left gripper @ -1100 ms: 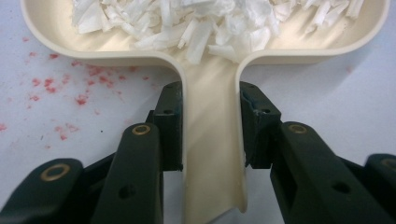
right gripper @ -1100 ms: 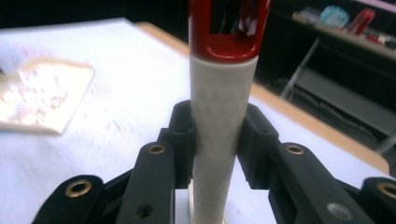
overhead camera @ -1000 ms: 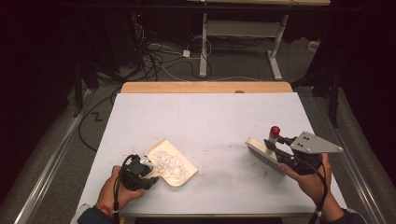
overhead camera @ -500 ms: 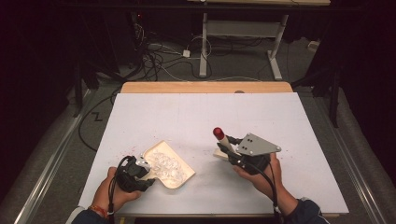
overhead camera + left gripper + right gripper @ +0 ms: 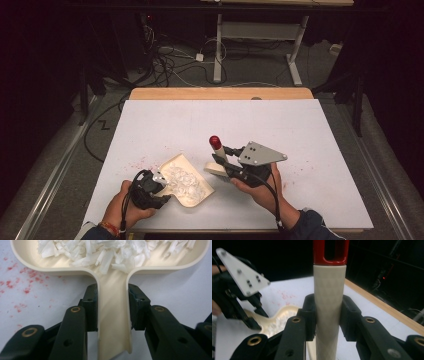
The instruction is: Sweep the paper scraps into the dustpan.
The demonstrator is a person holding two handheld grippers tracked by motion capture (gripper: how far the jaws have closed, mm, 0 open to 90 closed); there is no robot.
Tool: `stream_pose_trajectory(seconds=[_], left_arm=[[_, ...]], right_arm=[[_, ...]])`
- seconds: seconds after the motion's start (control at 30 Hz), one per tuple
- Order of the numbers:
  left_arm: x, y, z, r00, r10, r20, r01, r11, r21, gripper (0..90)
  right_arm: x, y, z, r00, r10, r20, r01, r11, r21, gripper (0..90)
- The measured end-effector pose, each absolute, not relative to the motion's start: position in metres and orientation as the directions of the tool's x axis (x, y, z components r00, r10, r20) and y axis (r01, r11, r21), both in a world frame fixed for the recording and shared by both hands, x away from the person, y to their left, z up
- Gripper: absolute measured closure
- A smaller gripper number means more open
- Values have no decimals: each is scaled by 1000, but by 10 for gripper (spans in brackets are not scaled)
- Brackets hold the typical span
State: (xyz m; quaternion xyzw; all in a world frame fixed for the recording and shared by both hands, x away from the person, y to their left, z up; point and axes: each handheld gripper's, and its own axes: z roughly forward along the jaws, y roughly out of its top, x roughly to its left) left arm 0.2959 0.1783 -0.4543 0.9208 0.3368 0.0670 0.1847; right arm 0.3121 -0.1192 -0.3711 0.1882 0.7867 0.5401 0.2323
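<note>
I've got the left gripper [image 5: 156,186] clenched on the handle of the cream plastic dustpan [image 5: 113,322] at the near edge of the white table [image 5: 300,125], pan still flat and loaded with white shredded scraps [image 5: 182,179]. The right gripper [image 5: 226,165], clamped on the cream-handled brush with the red cap [image 5: 329,300], has swung in from the table's right side to just beside the dustpan's mouth over the last second. My read: next sweep is starting; red flecks [image 5: 137,162] remain left of the dustpan.
</note>
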Motion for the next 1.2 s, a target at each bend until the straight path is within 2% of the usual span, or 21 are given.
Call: stream_pose_trajectory(seconds=[0.17, 0.33, 0.43, 0.63, 0.8, 1.1, 1.2], left_arm=[[297, 175, -456, 763, 646, -4, 597, -704, 384, 635], [298, 172, -457, 763, 647, 0, 596, -703, 388, 635], [298, 171, -456, 763, 647, 2, 596, -705, 385, 635], [299, 169, -457, 758, 652, 1, 601, -700, 386, 634], [300, 167, -457, 757, 654, 2, 602, -699, 386, 634], [300, 167, -457, 749, 662, 1, 608, -688, 396, 634], [300, 167, -458, 747, 664, -4, 611, -684, 398, 633]], right_arm=[[317, -136, -363, -833, 546, -86, 70, 258, 964, 704], [321, -152, -357, -800, 589, -110, 52, 252, 966, 703], [323, -159, -355, -756, 634, -164, 23, 276, 961, 703], [335, -161, -368, -704, 681, -200, 35, 315, 948, 703], [334, -150, -379, -757, 633, -161, 65, 319, 946, 703], [309, -118, -378, -845, 519, -127, 48, 311, 949, 704], [307, -118, -375, -851, 509, -126, 39, 300, 953, 704]])
